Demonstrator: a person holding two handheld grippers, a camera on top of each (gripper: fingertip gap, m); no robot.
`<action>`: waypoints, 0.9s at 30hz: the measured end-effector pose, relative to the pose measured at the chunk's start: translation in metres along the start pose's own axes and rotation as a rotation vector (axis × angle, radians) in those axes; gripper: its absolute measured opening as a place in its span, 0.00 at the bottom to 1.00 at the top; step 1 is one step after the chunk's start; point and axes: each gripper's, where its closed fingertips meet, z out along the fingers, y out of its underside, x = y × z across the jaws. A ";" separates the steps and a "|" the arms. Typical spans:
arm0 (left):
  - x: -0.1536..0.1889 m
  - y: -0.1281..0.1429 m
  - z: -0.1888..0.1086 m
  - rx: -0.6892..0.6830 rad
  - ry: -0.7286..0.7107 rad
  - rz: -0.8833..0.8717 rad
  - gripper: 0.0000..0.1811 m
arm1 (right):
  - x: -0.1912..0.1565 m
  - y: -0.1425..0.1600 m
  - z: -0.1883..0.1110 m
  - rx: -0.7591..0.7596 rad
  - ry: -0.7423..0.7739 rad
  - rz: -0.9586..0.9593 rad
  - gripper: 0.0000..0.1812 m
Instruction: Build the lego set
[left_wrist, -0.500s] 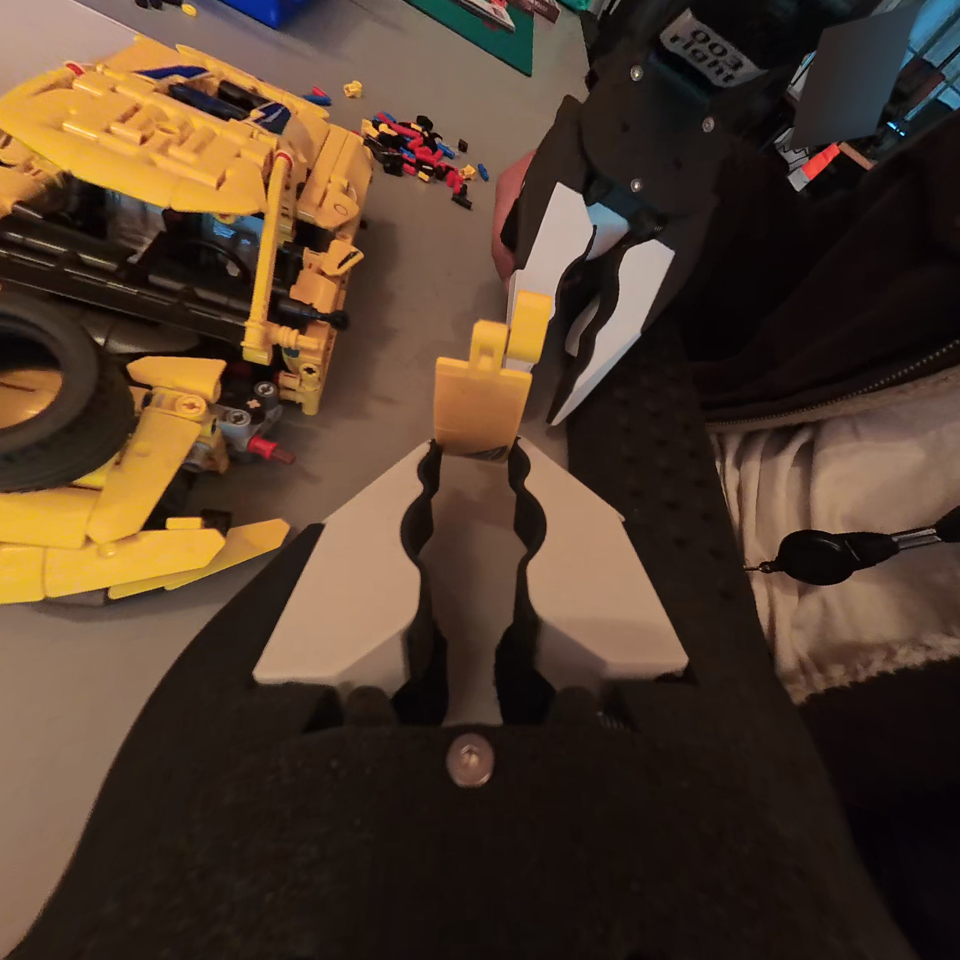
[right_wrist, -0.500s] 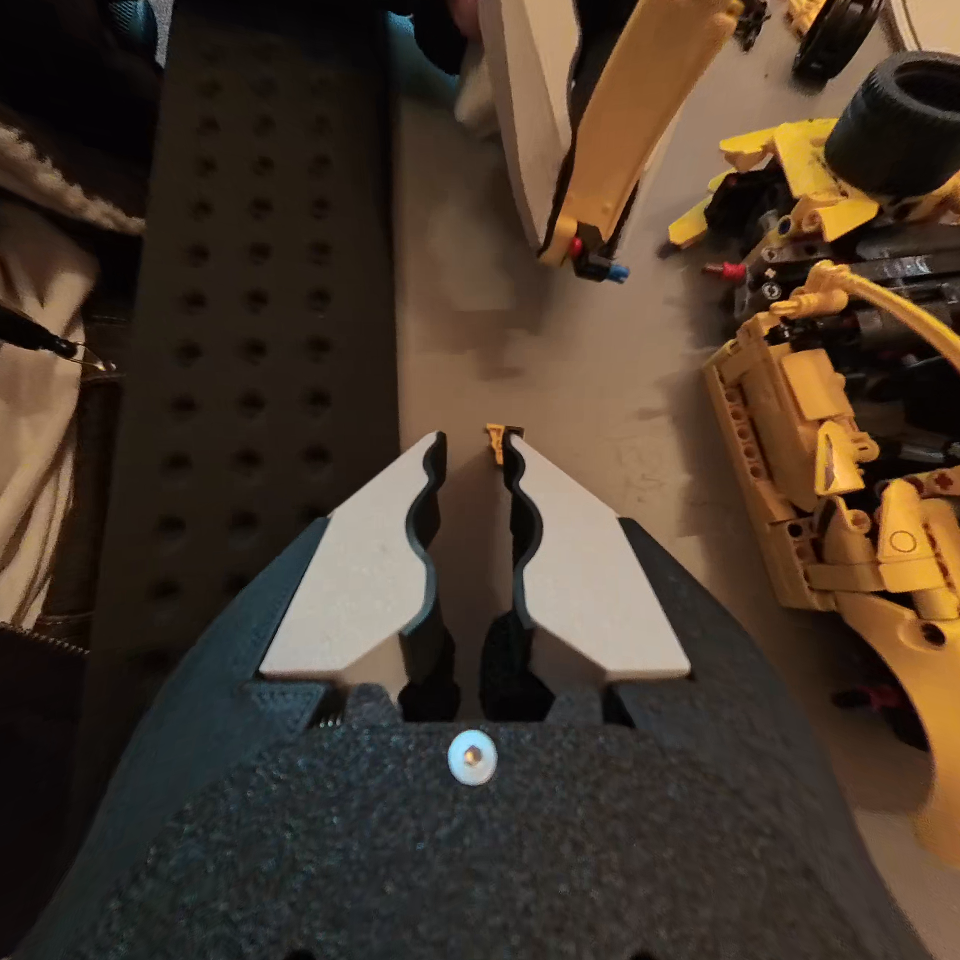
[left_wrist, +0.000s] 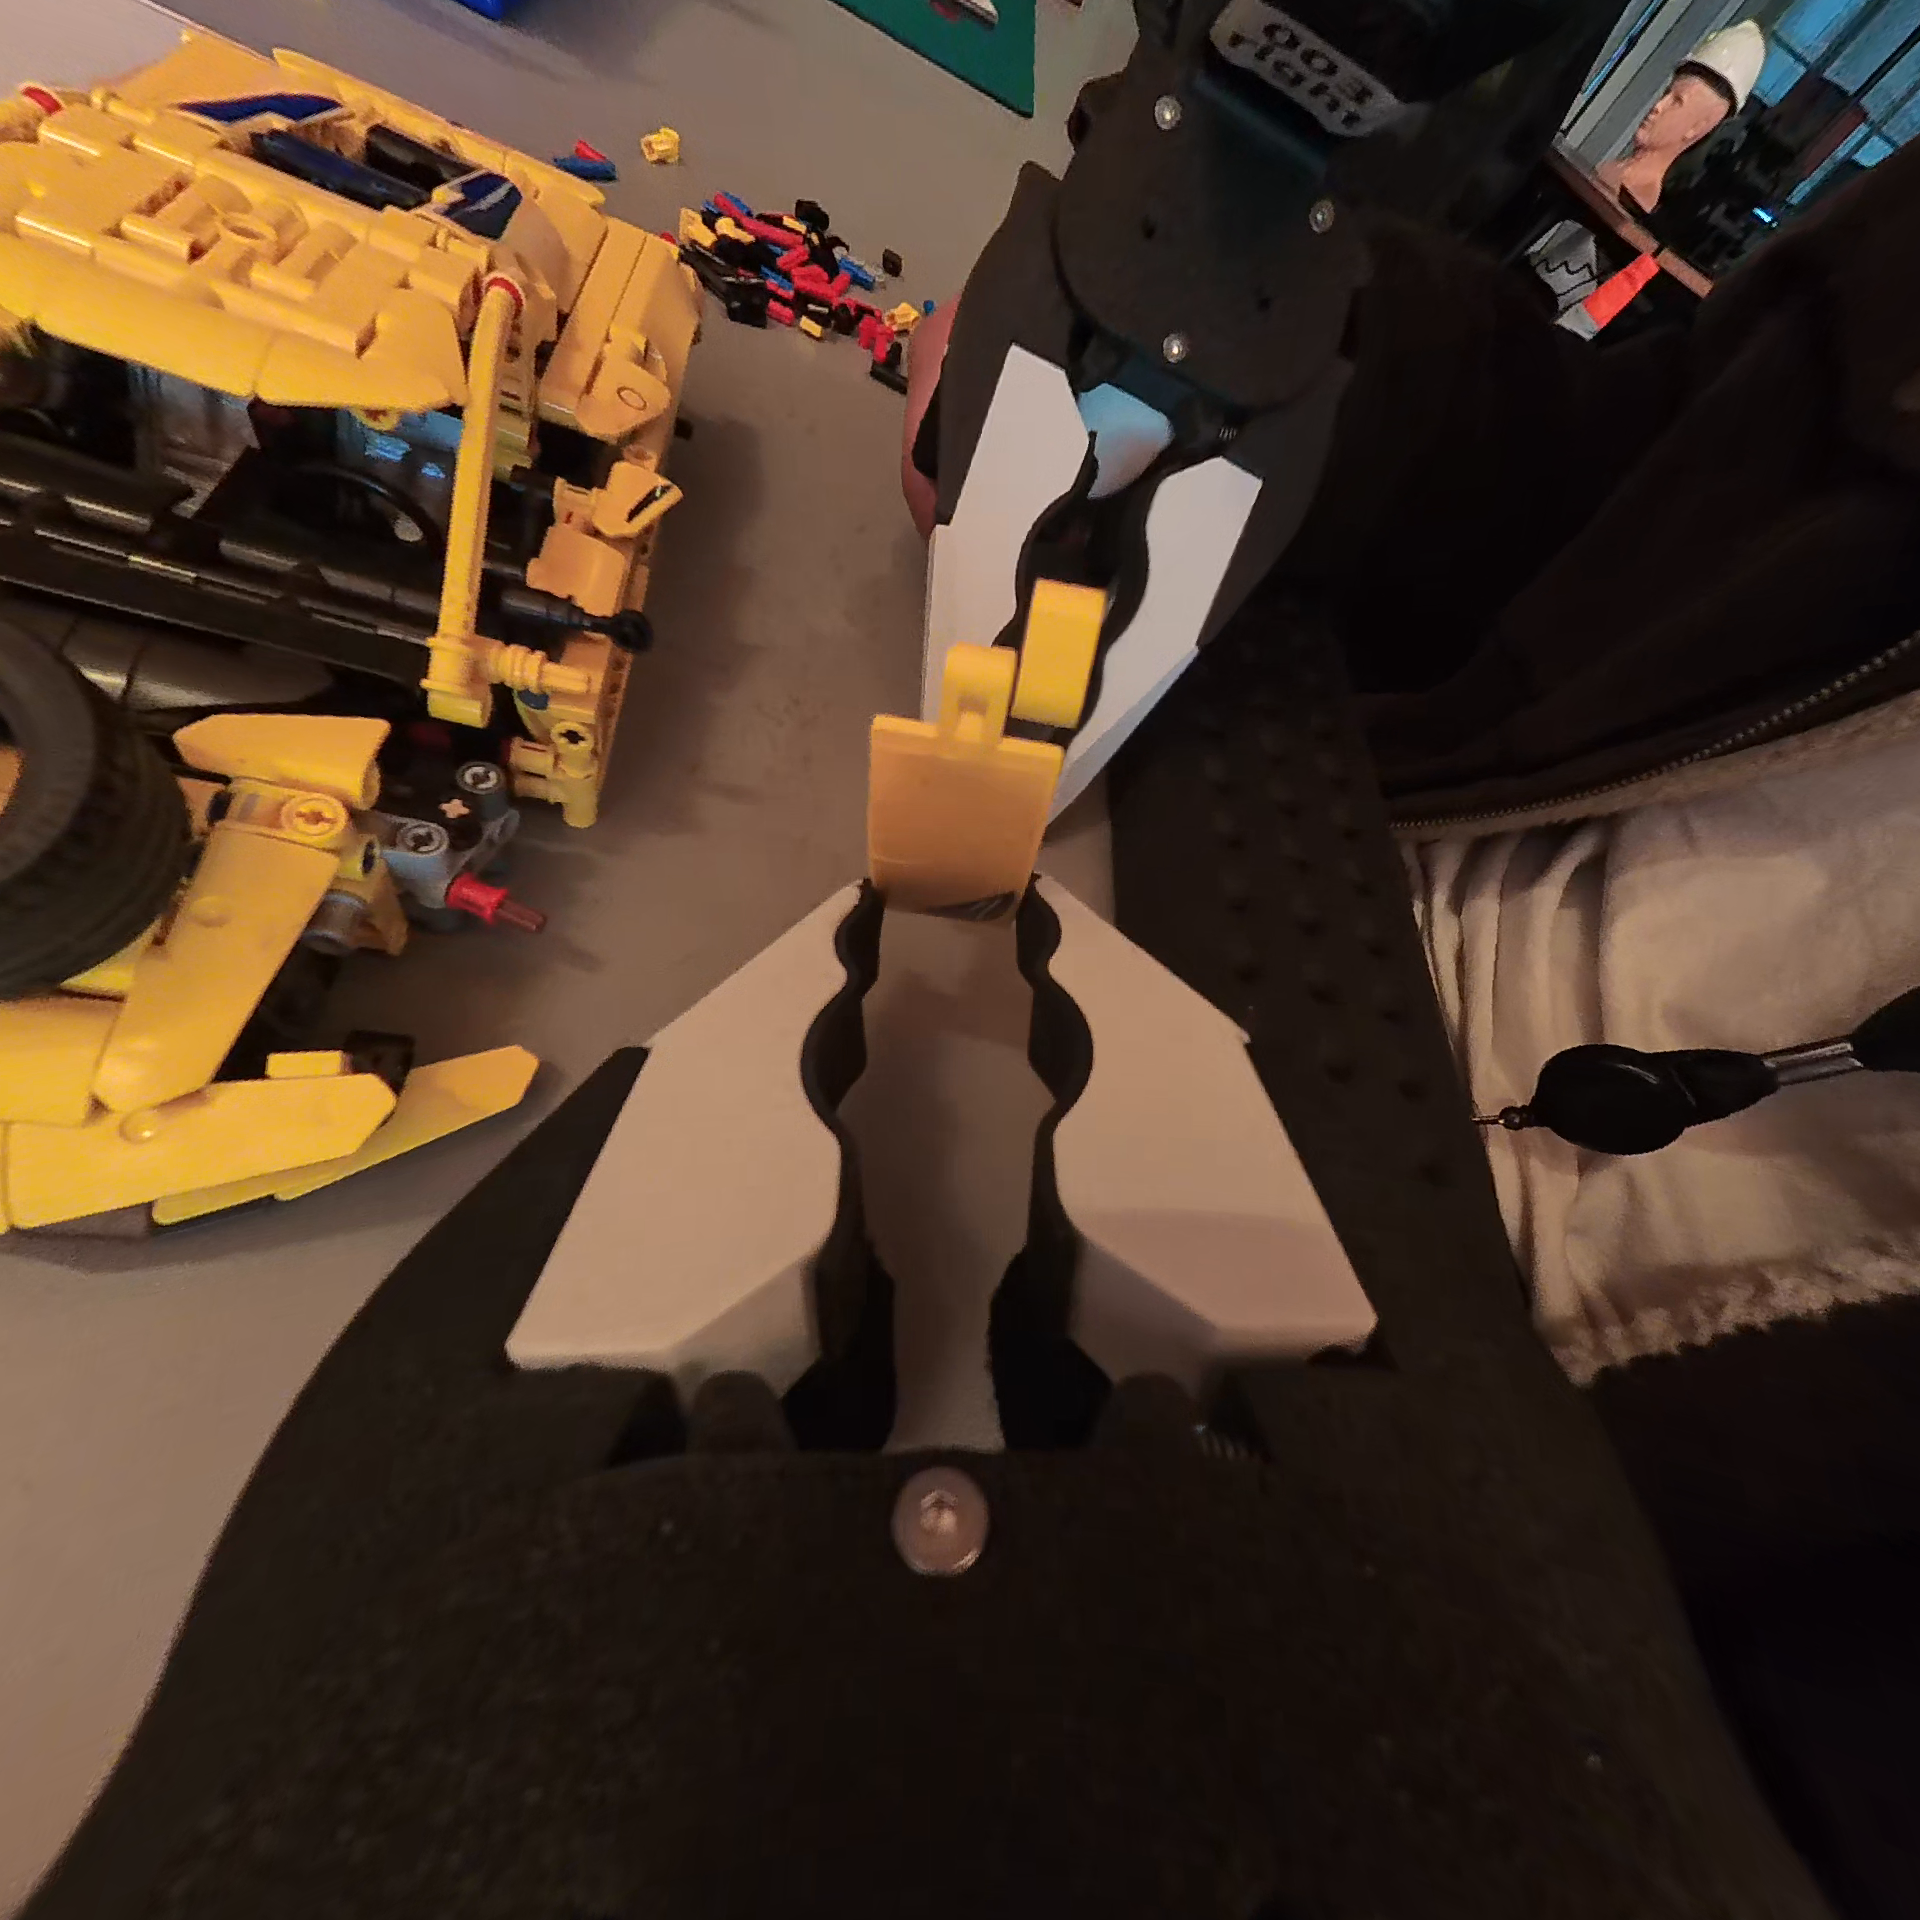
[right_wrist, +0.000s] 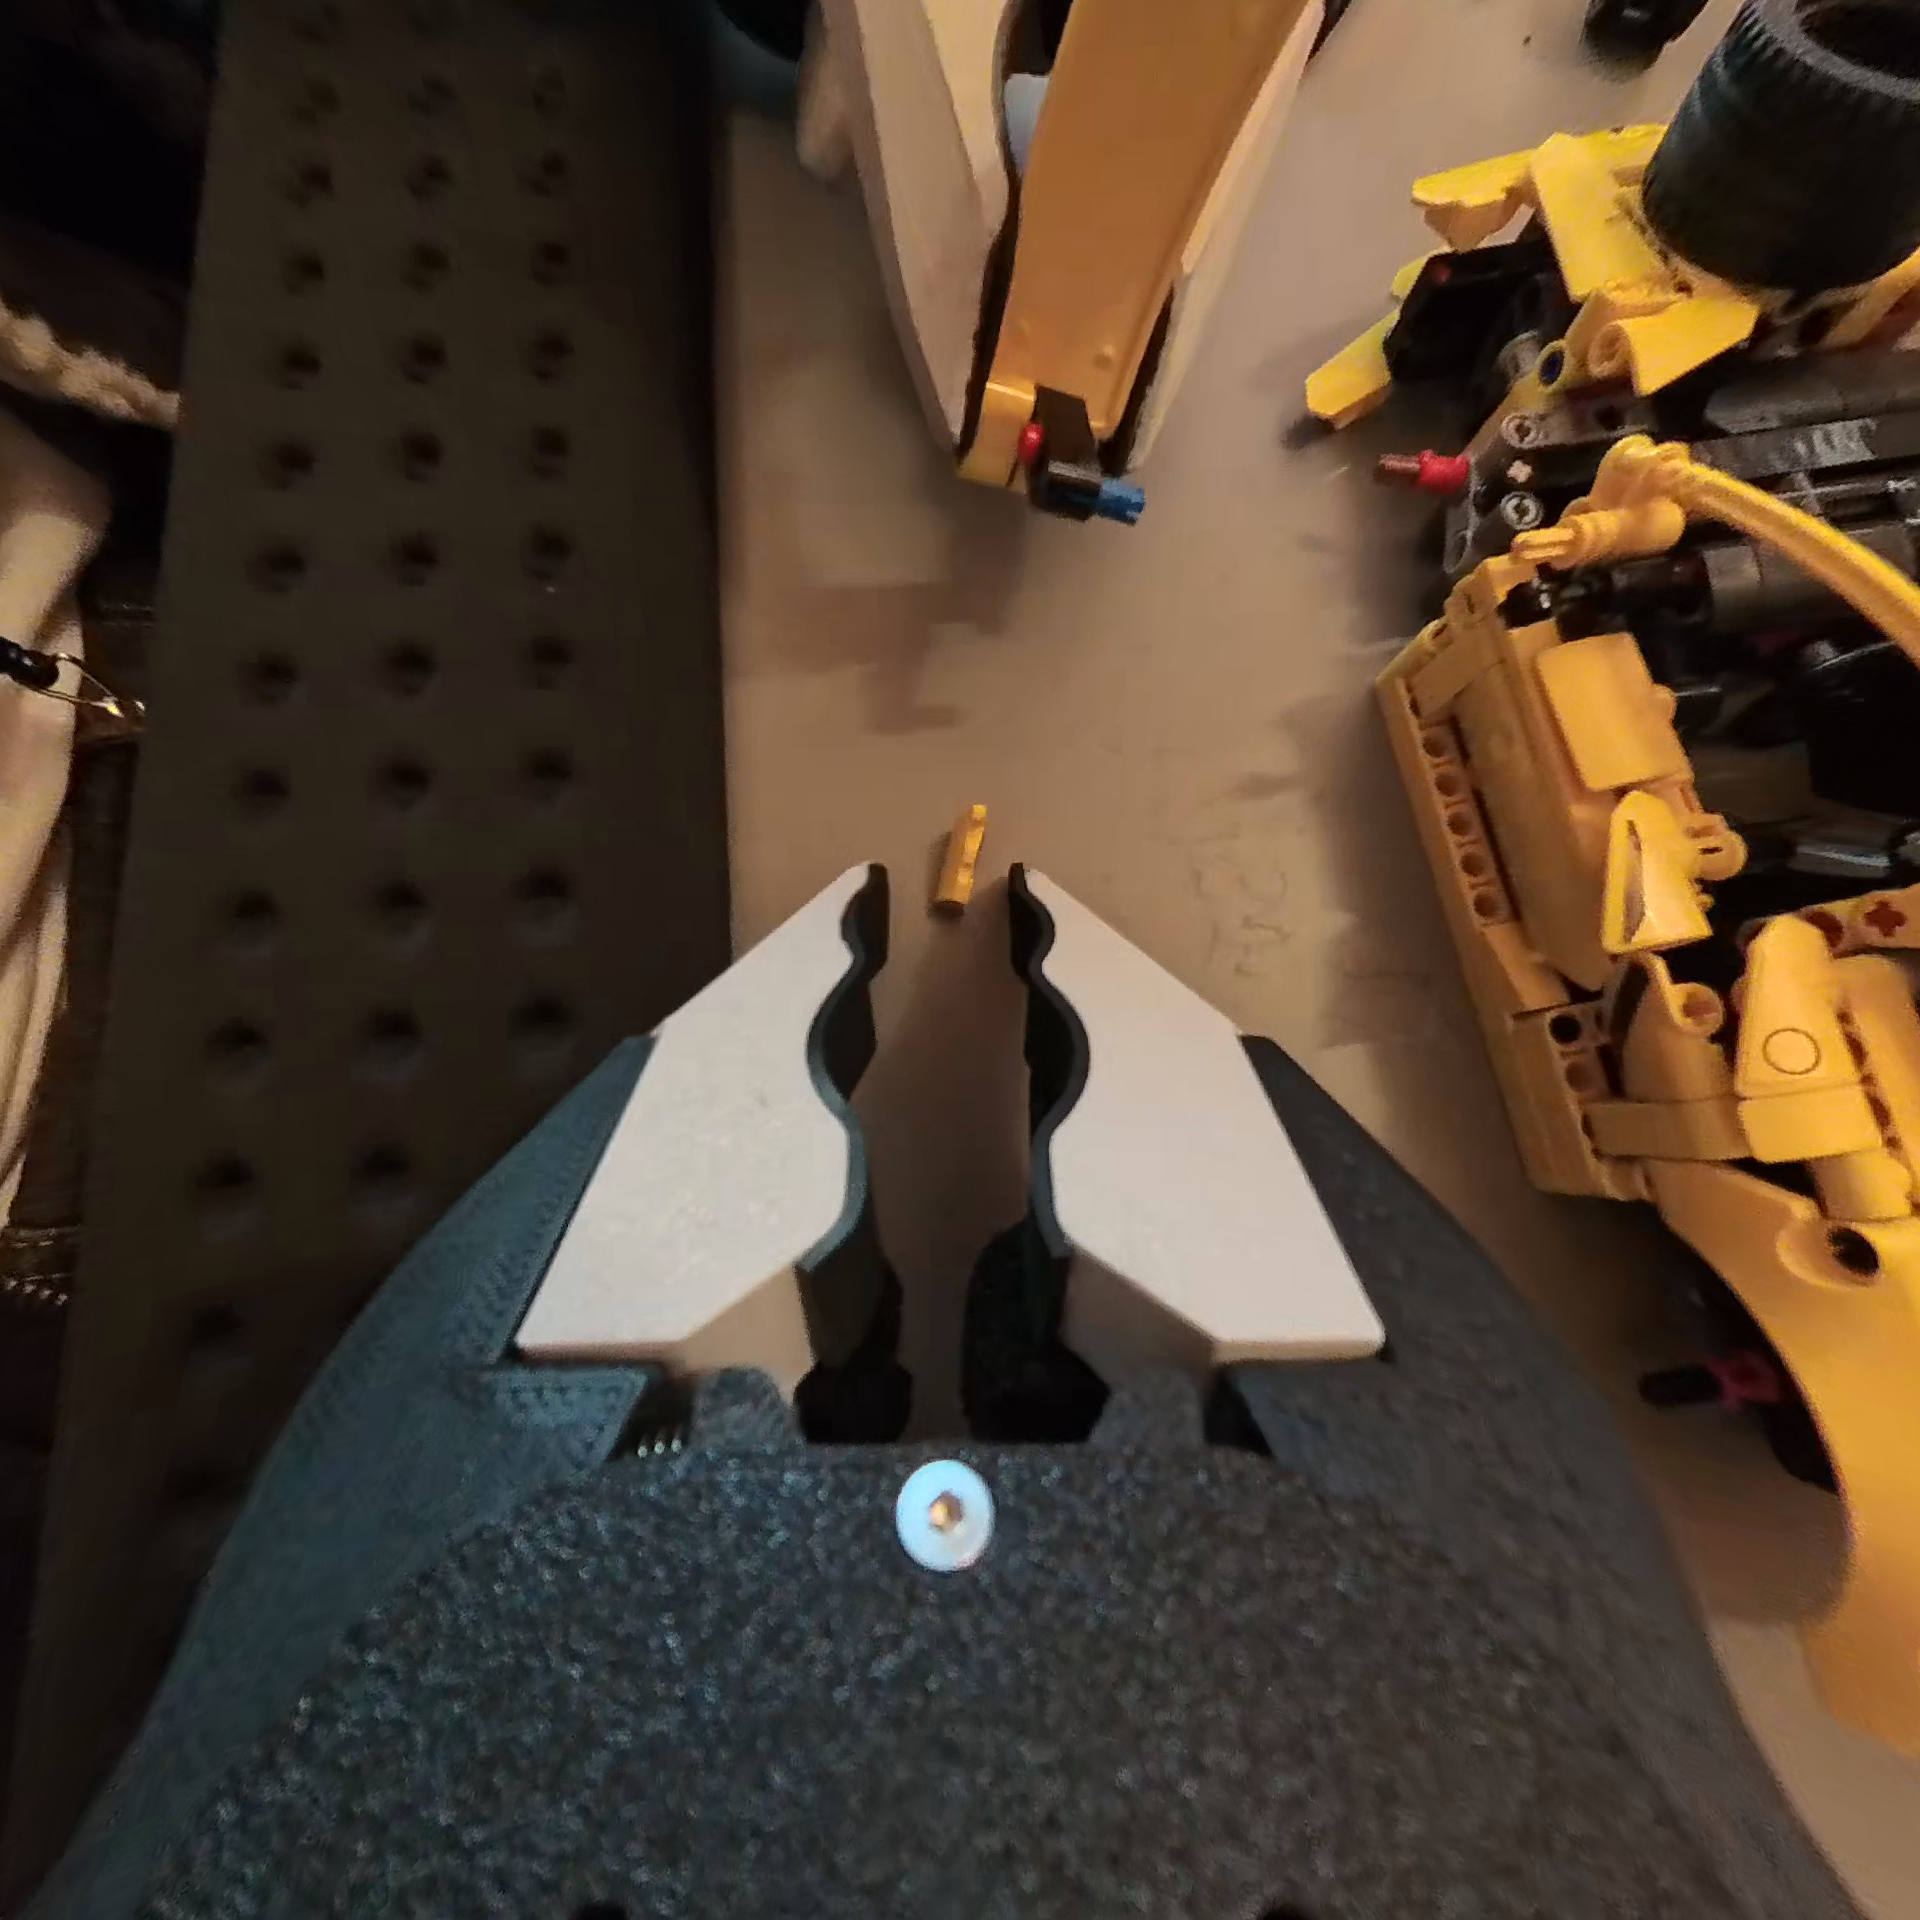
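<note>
- Left gripper (left_wrist: 951, 894): jaws drawn in narrow and clamped on the near end of a long yellow curved plastic body panel (left_wrist: 961, 810). The panel sticks straight out ahead of the fingers, off the table. My reading: it is held this way so that its far end is offered to the other tool.
- In the right wrist view, that far end carries a black connector with red and blue pins (right_wrist: 1081, 483).
- Right gripper (right_wrist: 948, 878): jaws moderately apart. A small yellow plastic connector piece (right_wrist: 963, 857) sits at the tips, seen edge-on, with a gap showing on each side. It does not look clamped. I cannot tell what supports it.
- The two tools face each other above the bare grey table (left_wrist: 779, 623), beside a black perforated strip (right_wrist: 416, 623). This is probably a mid-air join of the small piece to the panel. The two look well apart in the right wrist view.
- The partly built yellow model car (left_wrist: 312, 312) lies to the left tool's left, untouched. A pile of loose small red, black and blue parts (left_wrist: 800, 270) lies beyond it.
- Against half a second ago:
  - The right jaws are wider.
  - The small piece was then against the right-hand fingertip and now stands free between the tips.
  - The left grip on the panel is unchanged.
</note>
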 end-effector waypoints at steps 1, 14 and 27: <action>0.000 0.000 0.000 0.001 0.000 -0.001 0.14 | 0.000 0.000 0.000 0.001 -0.001 0.003 0.12; -0.001 0.006 0.005 -0.040 -0.028 0.054 0.14 | 0.003 -0.004 0.002 0.005 0.009 0.041 0.03; -0.002 0.020 0.018 -0.154 -0.108 0.181 0.14 | -0.002 -0.044 0.008 -0.044 -0.020 -0.037 0.02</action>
